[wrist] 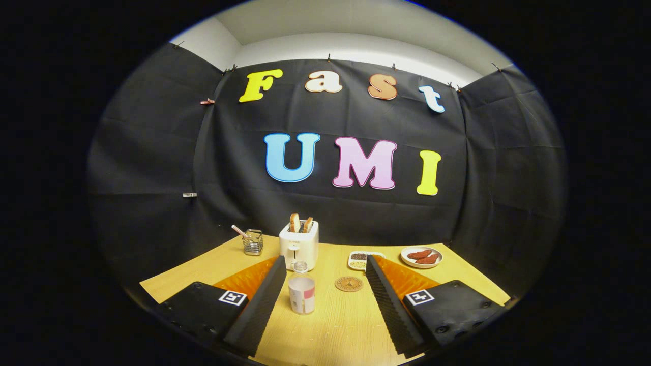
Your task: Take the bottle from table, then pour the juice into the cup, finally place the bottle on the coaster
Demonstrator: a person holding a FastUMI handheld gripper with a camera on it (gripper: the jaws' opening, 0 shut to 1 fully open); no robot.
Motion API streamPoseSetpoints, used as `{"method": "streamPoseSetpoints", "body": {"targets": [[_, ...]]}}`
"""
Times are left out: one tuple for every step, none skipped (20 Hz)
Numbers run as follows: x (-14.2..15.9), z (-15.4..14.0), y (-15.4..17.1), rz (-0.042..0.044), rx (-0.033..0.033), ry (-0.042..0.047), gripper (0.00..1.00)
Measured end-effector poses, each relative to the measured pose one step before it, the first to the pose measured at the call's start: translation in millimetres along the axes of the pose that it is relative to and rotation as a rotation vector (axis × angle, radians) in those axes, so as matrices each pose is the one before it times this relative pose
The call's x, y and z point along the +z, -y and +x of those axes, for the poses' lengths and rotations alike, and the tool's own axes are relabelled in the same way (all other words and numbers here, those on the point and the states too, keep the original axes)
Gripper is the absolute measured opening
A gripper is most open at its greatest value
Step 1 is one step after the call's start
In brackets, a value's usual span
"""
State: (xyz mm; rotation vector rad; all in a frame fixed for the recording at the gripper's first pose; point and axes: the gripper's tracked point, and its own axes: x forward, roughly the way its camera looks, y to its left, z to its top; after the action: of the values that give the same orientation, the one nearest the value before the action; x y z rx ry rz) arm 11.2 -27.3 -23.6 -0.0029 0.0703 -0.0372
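Observation:
A small bottle [301,295] with a white and pink label stands upright on the yellow wooden table [335,325], between my fingers and close to the left finger [259,305]. Just above it, in front of the toaster, is a small clear rounded thing [300,266]; I cannot tell if it is the bottle's top or a cup. A round wooden coaster [349,283] lies flat to the right of the bottle, nearer the right finger [389,300]. My gripper [325,259] is open wide, and neither finger touches anything.
A white toaster [299,246] holding two bread slices stands beyond the bottle. A wire basket [253,242] sits to its left. To its right are a small dish of seeds [364,260] and a plate of sausages [421,256]. The black booth wall rises behind the table.

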Motion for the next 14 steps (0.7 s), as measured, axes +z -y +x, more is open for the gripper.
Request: {"method": "streamPoseSetpoints", "body": {"targets": [[-1.29, 0.33, -1.11, 0.00156, 0.00566, -0.00403, 0.97], [-1.51, 0.18, -0.11, -0.00487, 0.00167, -0.00447, 0.97], [-1.26, 0.29, -0.48, -0.00436, 0.00305, -0.00434, 0.97], [-1.64, 1.66, -0.76, 0.00457, 0.00404, -0.00663, 0.97], [-0.92, 1.25, -0.8, 0.01262, 0.00547, -0.00287, 0.97], [-0.19, 0.71, -1.86, 0.01772, 0.00497, 0.00084, 0.97], [1.06, 1.13, 0.21, 0.00585, -0.00209, 0.00036, 0.97], [-0.84, 2.13, 0.54, -0.00061, -0.00589, -0.00264, 0.97], [-0.86, 1.98, 0.28, -0.00212, -0.003, -0.00362, 0.97], [-1.47, 1.31, -1.11, -0.00053, -0.0012, -0.00399, 0.97], [-1.64, 2.22, -0.76, 0.00606, -0.00026, -0.00174, 0.97], [-1.96, 2.05, -1.4, 0.0085, 0.00179, -0.00066, 0.97], [-4.08, 3.39, -0.83, 0.00738, -0.00078, -0.01016, 0.97], [-5.13, 3.52, -1.77, 0.0033, -0.0018, -0.00978, 0.97]]}}
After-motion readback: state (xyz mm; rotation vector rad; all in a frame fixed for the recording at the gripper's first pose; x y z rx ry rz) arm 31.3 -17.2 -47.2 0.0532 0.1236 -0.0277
